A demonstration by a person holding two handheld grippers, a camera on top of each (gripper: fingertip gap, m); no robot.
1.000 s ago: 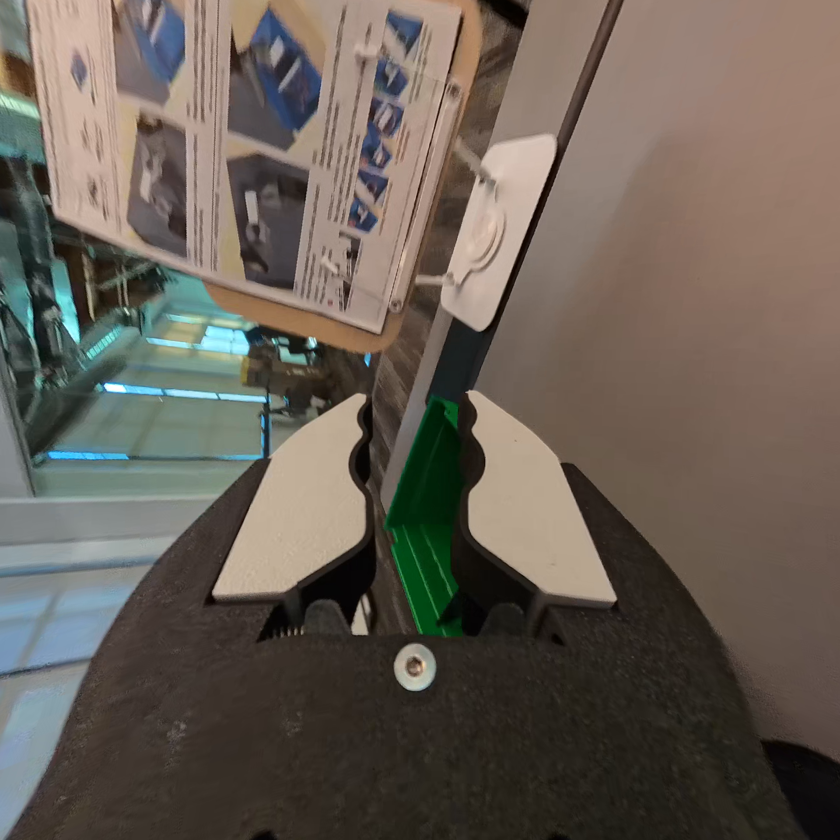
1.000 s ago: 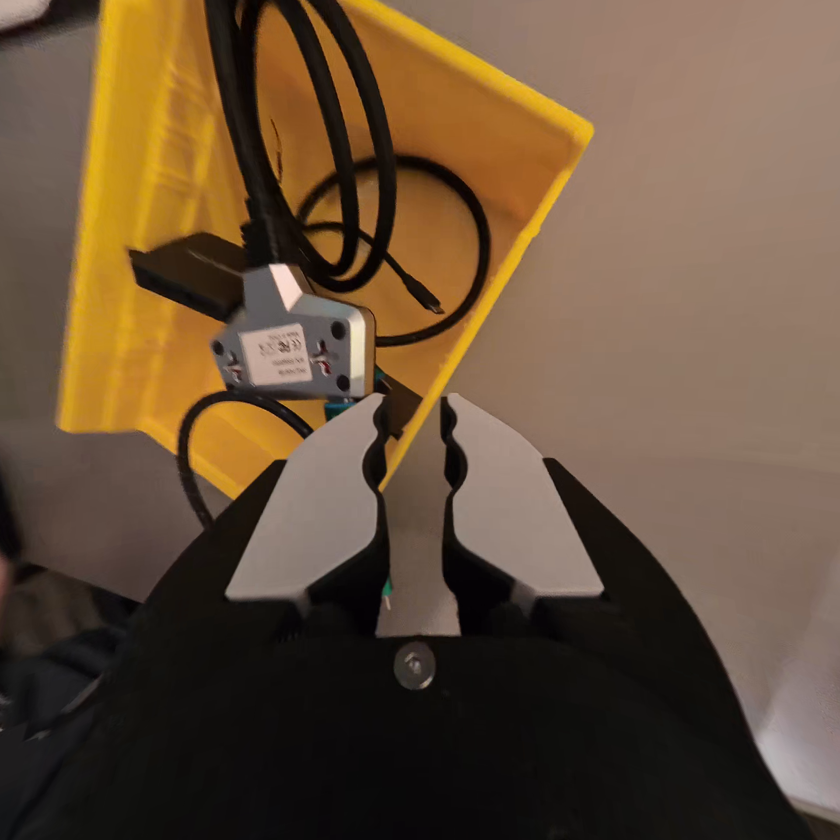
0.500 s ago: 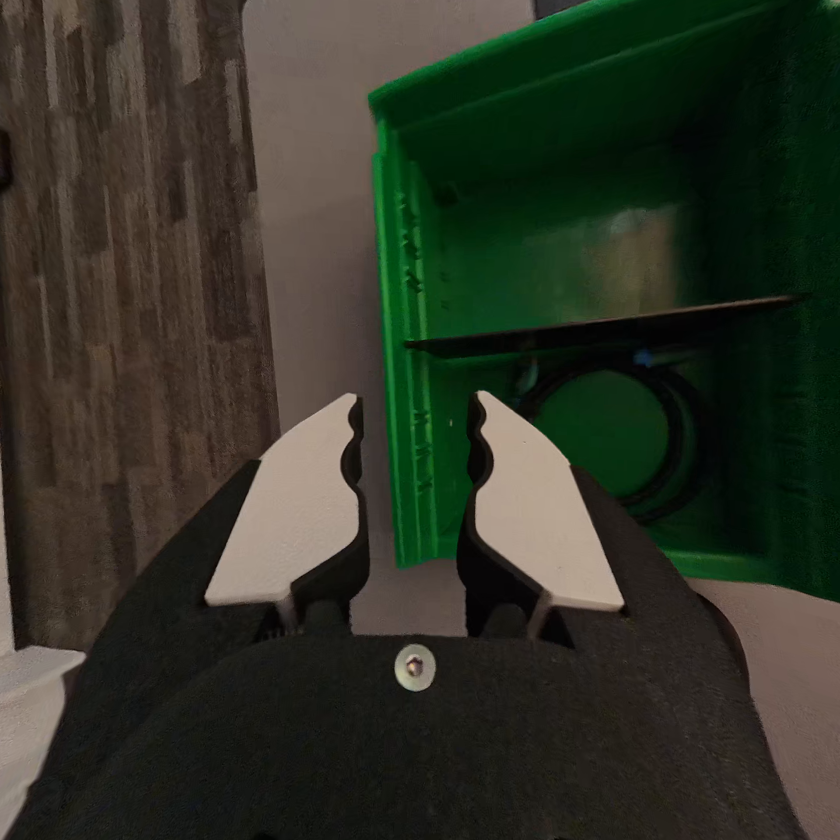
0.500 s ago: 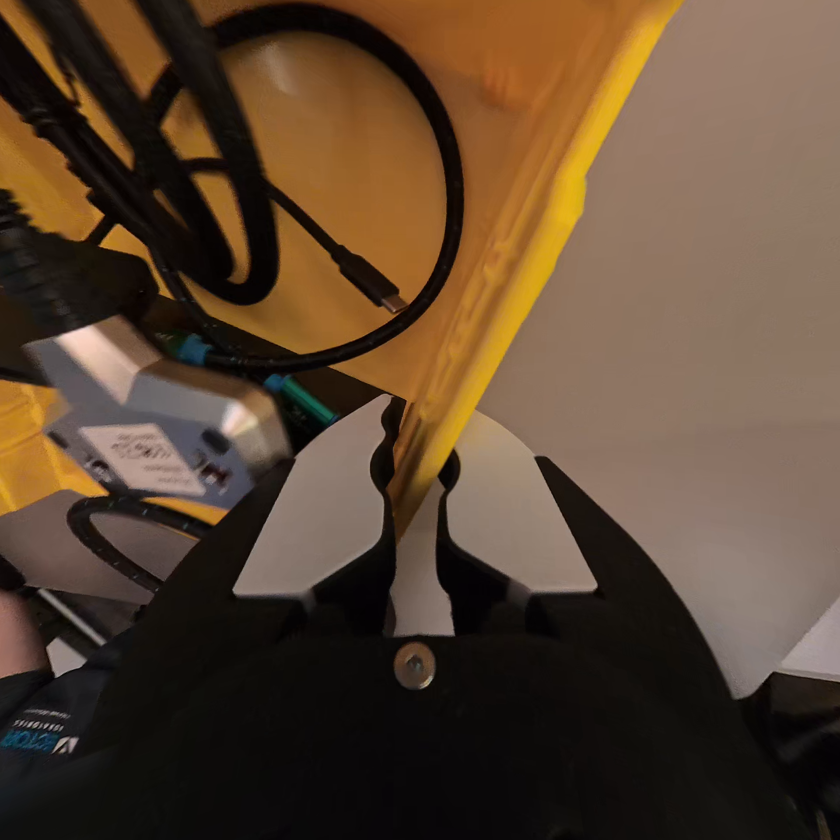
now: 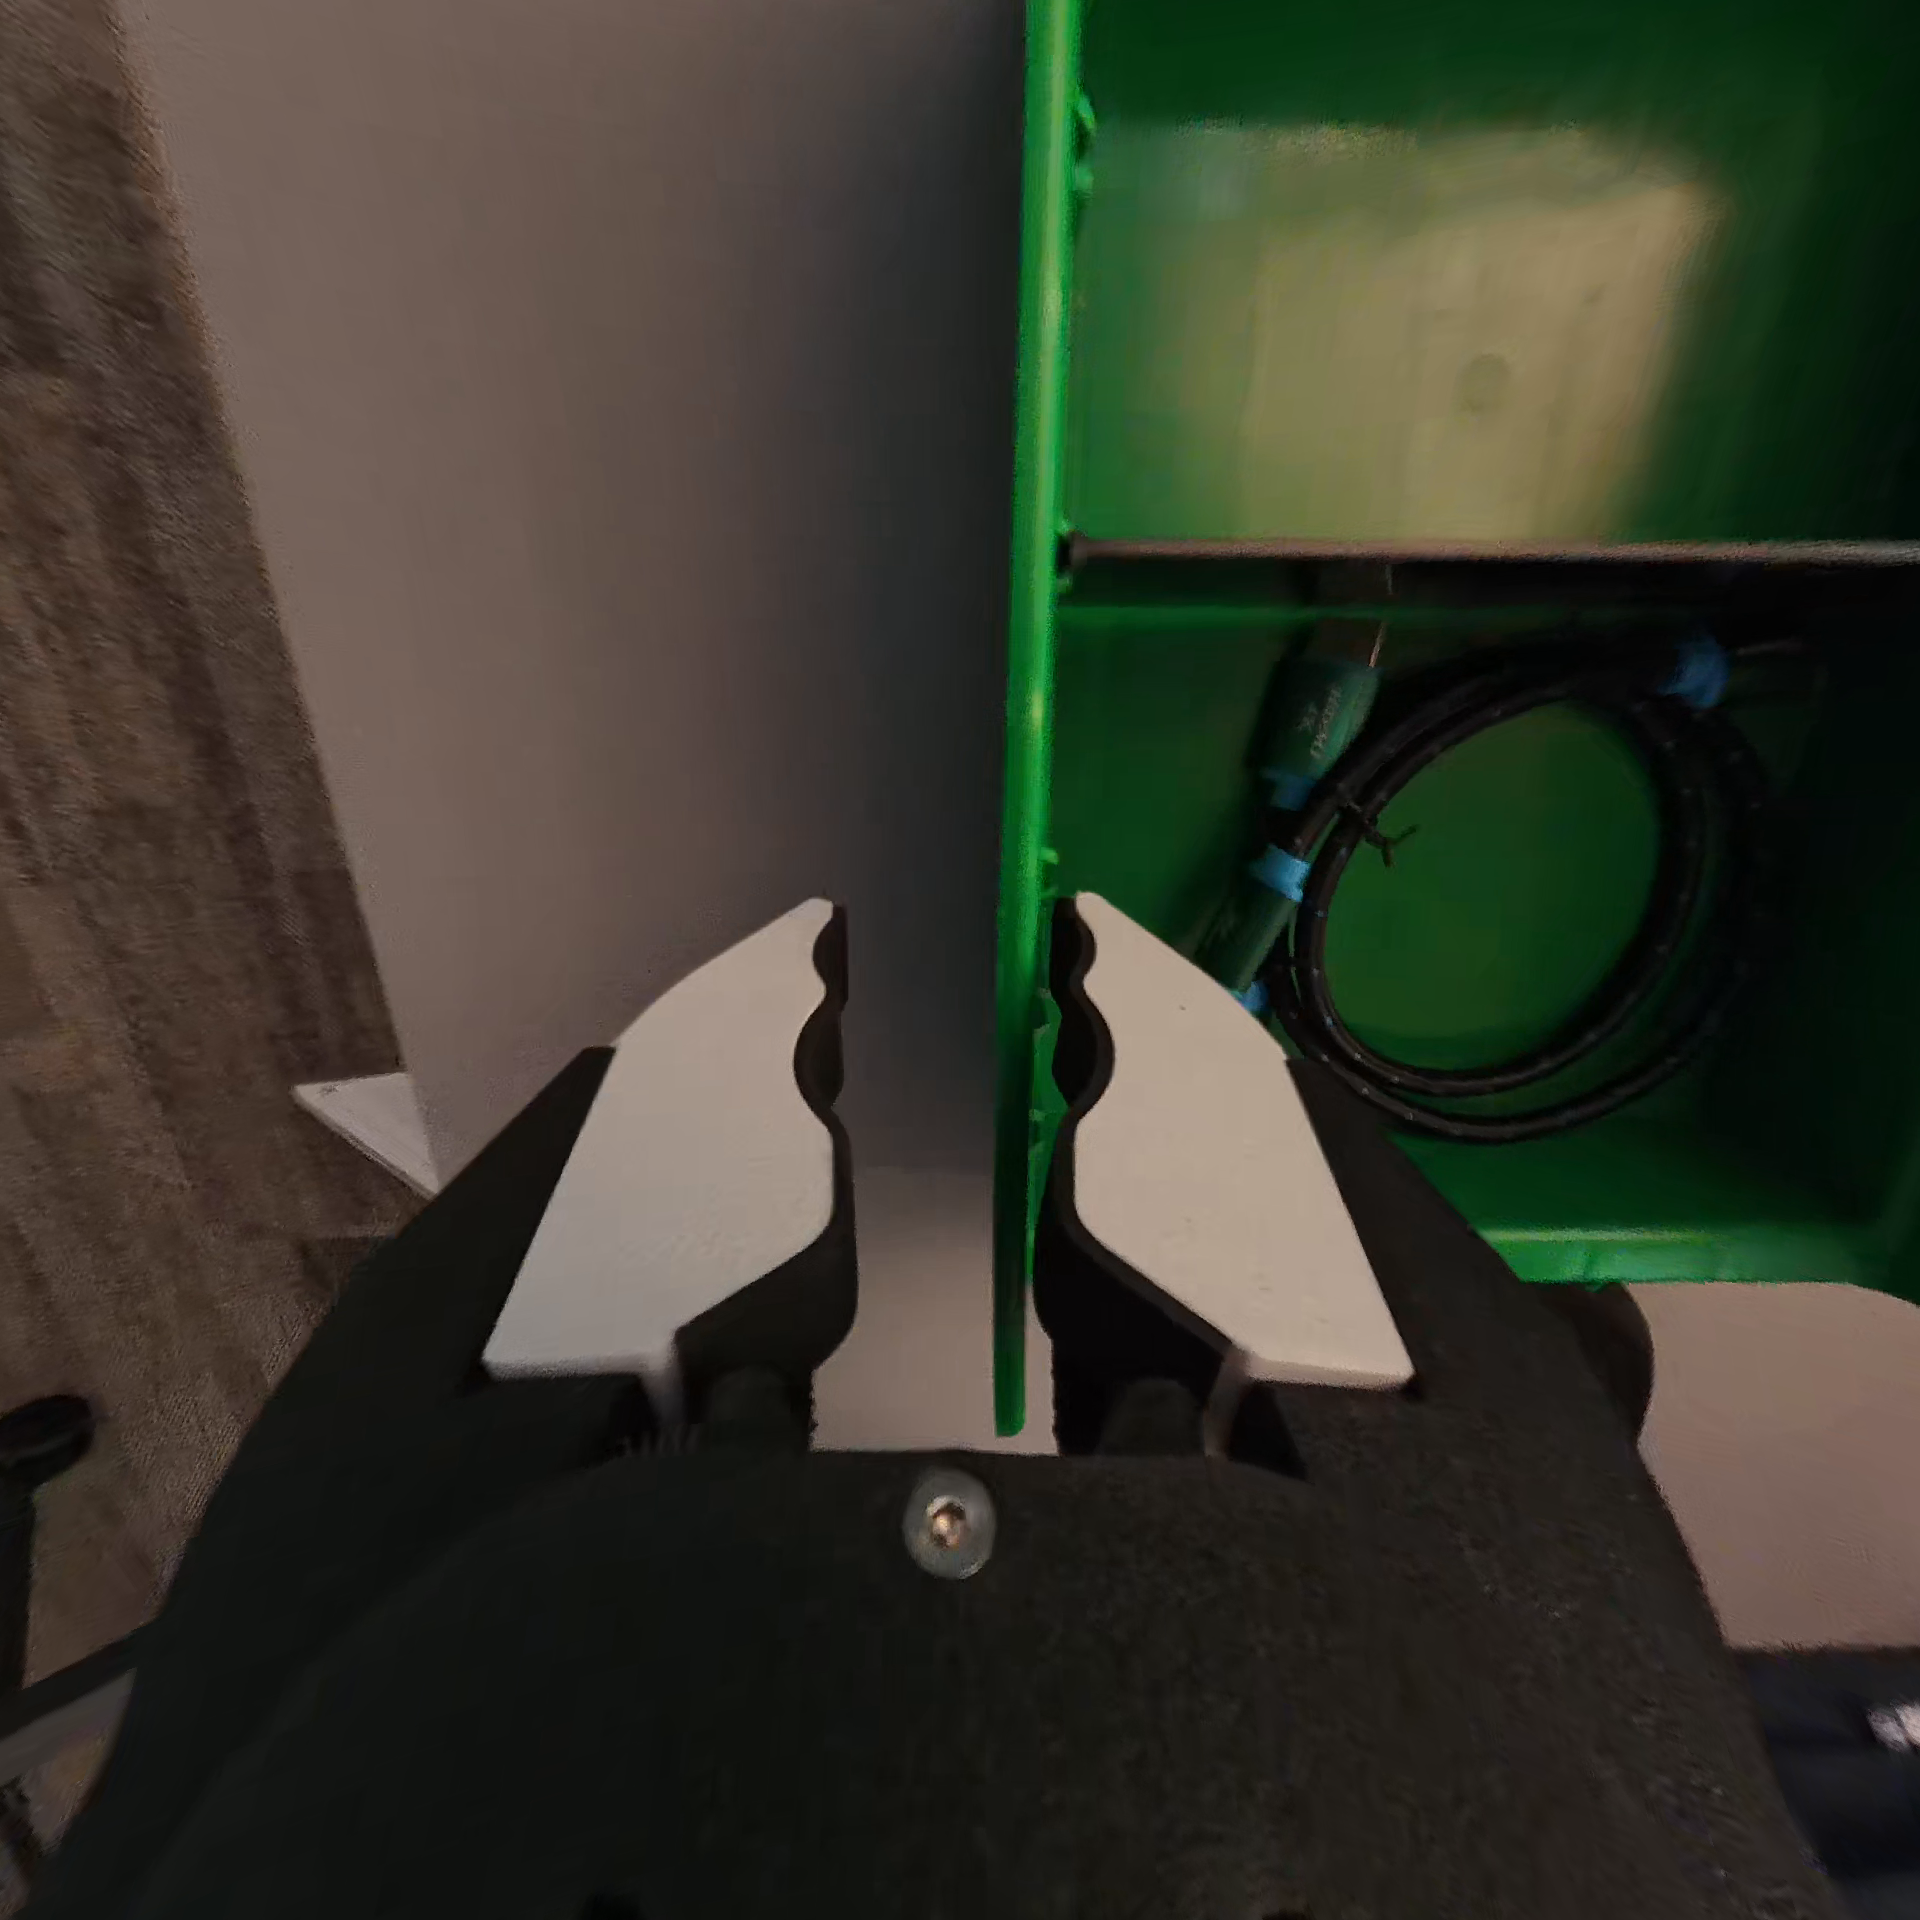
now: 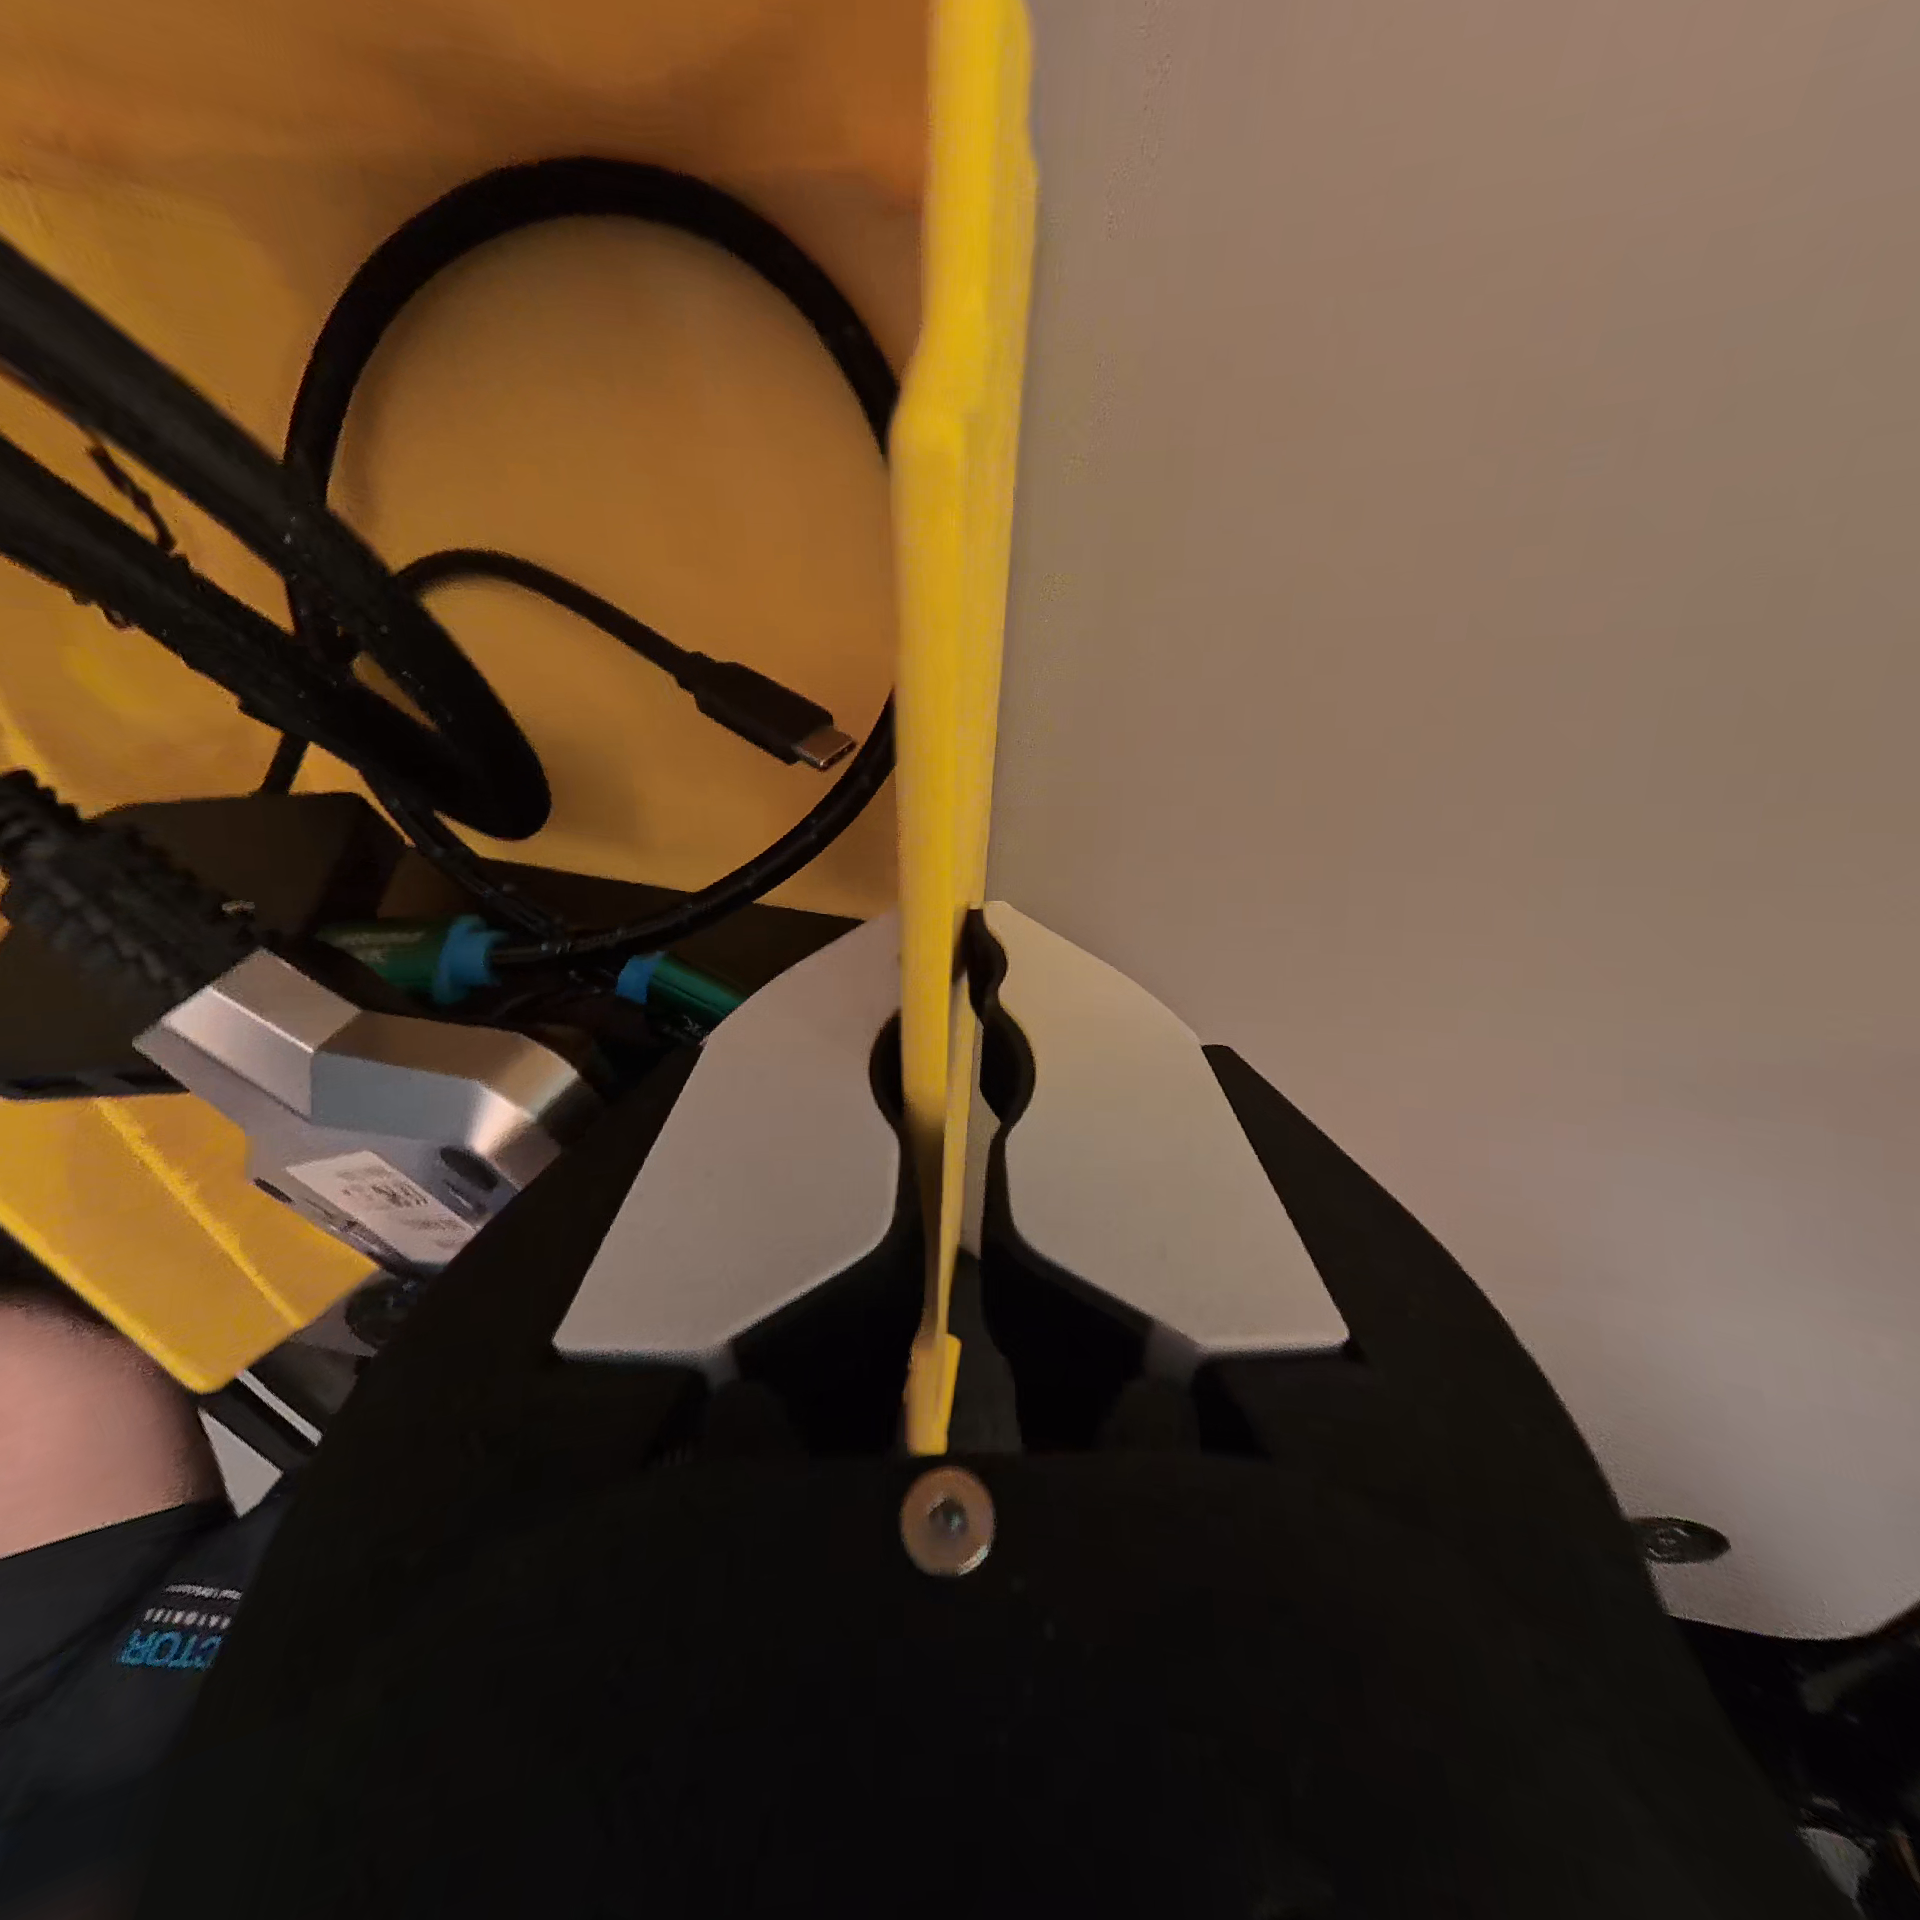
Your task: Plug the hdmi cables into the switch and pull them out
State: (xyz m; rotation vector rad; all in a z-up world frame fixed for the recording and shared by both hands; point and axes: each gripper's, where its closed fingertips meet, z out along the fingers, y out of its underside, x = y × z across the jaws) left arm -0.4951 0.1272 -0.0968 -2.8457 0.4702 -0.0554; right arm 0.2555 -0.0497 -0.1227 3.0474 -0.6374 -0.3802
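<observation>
In the left wrist view a green bin [image 5: 1029, 520] holds a coiled black HDMI cable [image 5: 1507, 1110] with green plugs [image 5: 1314, 727] and blue bands, below a black divider [image 5: 1455, 556]. My left gripper [image 5: 948, 925] is open and straddles the bin's left wall, which lies against the right finger. In the right wrist view my right gripper [image 6: 935, 925] is shut on the side wall of a yellow bin [image 6: 961, 520]. Inside that bin lie the silver switch [image 6: 416, 1081], black cables [image 6: 312, 644], green HDMI plugs [image 6: 675, 982] and a loose USB-C plug [image 6: 790, 727].
Both bins stand on a grey tabletop [image 6: 1455, 623], which also shows in the left wrist view [image 5: 623, 520]. Brown carpet [image 5: 125, 727] lies beyond the table's left edge. A person's arm [image 6: 62, 1403] shows at the lower left of the right wrist view. The tips of one gripper are about 75 cm away from the tips of the other.
The left gripper swung from facing a wall poster down to the green bin and slid over its left wall. The right gripper moved onto the yellow bin's wall and closed on it.
</observation>
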